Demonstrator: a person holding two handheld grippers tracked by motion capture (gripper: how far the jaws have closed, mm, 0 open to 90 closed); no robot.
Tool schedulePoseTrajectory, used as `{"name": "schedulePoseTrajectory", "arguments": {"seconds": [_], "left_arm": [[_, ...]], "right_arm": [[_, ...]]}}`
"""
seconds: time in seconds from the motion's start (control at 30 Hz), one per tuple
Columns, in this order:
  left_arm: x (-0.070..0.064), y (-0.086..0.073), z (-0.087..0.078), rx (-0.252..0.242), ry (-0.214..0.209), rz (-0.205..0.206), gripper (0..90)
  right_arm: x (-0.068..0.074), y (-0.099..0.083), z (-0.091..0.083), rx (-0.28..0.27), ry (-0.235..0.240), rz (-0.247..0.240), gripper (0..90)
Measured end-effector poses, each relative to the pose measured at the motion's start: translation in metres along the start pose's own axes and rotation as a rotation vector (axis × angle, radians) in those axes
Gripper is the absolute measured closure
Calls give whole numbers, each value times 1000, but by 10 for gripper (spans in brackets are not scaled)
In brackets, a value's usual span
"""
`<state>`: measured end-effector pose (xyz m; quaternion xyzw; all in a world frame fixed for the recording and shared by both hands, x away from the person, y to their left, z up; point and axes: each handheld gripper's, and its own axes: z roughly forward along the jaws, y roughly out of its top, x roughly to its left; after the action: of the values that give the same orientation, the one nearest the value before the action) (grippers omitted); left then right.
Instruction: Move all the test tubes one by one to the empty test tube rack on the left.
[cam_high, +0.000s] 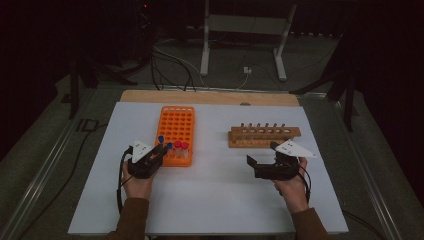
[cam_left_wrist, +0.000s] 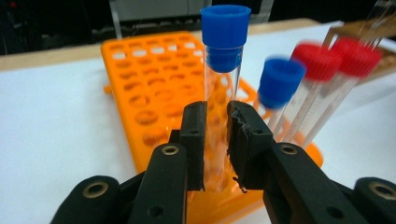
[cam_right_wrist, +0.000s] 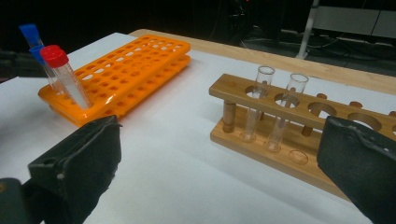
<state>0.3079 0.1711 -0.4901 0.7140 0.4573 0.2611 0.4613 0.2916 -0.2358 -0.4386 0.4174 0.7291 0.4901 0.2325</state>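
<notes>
Black pads (cam_left_wrist: 194, 140) of the left gripper (cam_high: 159, 150) are pinching a blue-capped tube (cam_left_wrist: 223, 51) upright above the orange rack (cam_high: 176, 125) (near corner), hand angling inward. Right gripper (cam_high: 261, 161) is hovering before the wooden rack (cam_right_wrist: 289, 121), jaws spreading wide.
</notes>
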Motion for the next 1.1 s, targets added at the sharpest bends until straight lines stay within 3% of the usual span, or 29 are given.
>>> {"name": "schedulePoseTrajectory", "arguments": {"seconds": [0.1, 0.4, 0.53, 0.7, 0.9, 1.1], "left_arm": [[-2, -3, 3, 39, 9, 13, 771], [-4, -5, 2, 69, 19, 30, 775], [-7, -8, 5, 104, 31, 53, 775], [-6, -7, 4, 106, 19, 31, 763], [-4, -9, -1, 114, 11, 5, 632], [2, -7, -17, 73, -26, -45, 519]], "right_arm": [[1, 0, 0, 4, 3, -2, 0], [3, -2, 2, 10, 10, -6, 0], [4, -2, 2, 13, 11, -10, 0], [3, -2, 2, 15, 11, -8, 0], [2, -3, 2, 15, 11, -6, 0], [2, -3, 2, 15, 11, -3, 0]]}}
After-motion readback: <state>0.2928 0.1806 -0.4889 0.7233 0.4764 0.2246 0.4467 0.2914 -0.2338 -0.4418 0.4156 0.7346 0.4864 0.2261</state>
